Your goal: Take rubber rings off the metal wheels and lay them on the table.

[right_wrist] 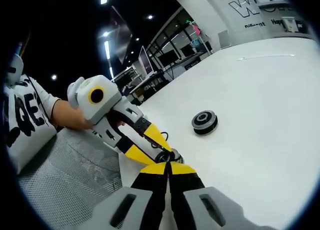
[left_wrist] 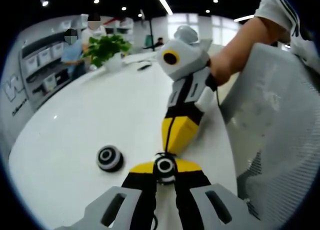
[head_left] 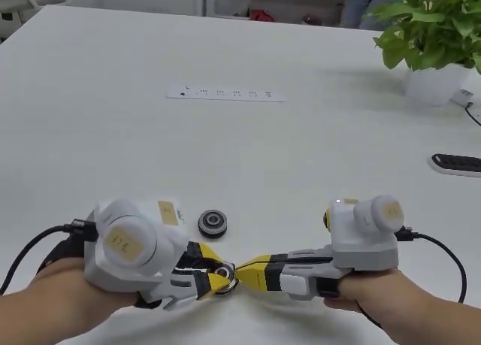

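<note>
Left gripper (head_left: 218, 277) jaws clamped on small metal wheel (left_wrist: 165, 168), low over bench (head_left: 225, 142). Right gripper (right_wrist: 170, 166) jaws near-closed, look pinched on its rubber ring (right_wrist: 168, 155). Ring likely soft, stretchy, grippy; wheel stiff, slick. Nip ring's outer edge. Second wheel (head_left: 213, 222) lies nearby.

The left gripper (head_left: 216, 277) and right gripper (head_left: 242, 274) are pale grey with yellow-and-black jaws. A black cable (head_left: 22, 258) trails each. The shirt (right_wrist: 25, 115) is white with black lettering.
</note>
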The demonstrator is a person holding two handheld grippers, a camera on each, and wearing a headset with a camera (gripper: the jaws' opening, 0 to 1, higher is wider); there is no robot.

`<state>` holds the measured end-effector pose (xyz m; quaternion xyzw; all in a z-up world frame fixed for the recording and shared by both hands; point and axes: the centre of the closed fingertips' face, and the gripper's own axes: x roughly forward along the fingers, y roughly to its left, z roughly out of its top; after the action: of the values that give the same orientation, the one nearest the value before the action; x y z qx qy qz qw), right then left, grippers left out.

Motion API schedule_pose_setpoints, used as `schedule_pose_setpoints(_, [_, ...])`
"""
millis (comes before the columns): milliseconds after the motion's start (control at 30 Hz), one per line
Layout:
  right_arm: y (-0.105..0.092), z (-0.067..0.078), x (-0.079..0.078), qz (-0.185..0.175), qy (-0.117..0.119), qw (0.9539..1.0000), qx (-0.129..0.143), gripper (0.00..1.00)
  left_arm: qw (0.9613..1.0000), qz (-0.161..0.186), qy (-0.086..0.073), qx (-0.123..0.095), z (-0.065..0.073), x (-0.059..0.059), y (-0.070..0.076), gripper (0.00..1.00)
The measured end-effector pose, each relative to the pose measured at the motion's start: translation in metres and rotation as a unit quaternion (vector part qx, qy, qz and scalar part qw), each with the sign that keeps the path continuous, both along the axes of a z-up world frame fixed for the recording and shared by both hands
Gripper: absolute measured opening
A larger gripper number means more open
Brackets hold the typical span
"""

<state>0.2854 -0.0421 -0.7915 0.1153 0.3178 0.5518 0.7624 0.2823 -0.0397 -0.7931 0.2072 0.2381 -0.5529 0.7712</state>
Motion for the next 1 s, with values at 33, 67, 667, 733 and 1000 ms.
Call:
schedule_pose_setpoints(33, [0.0003, 0.0002, 0.0, 0.0, 0.0, 1.0, 0.001, 0.0, 1.0, 0.0, 0.0, 0.0, 0.0, -0.0001, 0.0, 0.13])
schedule_pose_setpoints(67, [0.0013, 0.0004, -0.0005, 0.002, 0.001, 1.0, 0.002, 0.0, 1.0, 0.0, 0.0, 0.0, 0.0001, -0.0001, 0.0, 0.13])
schedule_pose_setpoints(667, [0.0078, 0.0016, -0.0054, 0.017, 0.001, 0.9998, 0.005, 0.0, 1.0, -0.003, -0.001, 0.002, 0.0, -0.0017, -0.0024, 0.13])
schedule_pose_setpoints(733, [0.0077, 0.0012, -0.0054, 0.017, 0.001, 0.9998, 0.005, 0.0, 1.0, -0.002, -0.001, 0.001, 0.0002, -0.0016, -0.0023, 0.13])
schedule_pose_setpoints(1000, [0.0086, 0.0035, -0.0061, 0.018, 0.004, 0.9998, 0.012, 0.0, 1.0, -0.005, -0.002, 0.0, 0.0004, -0.0013, -0.0028, 0.13])
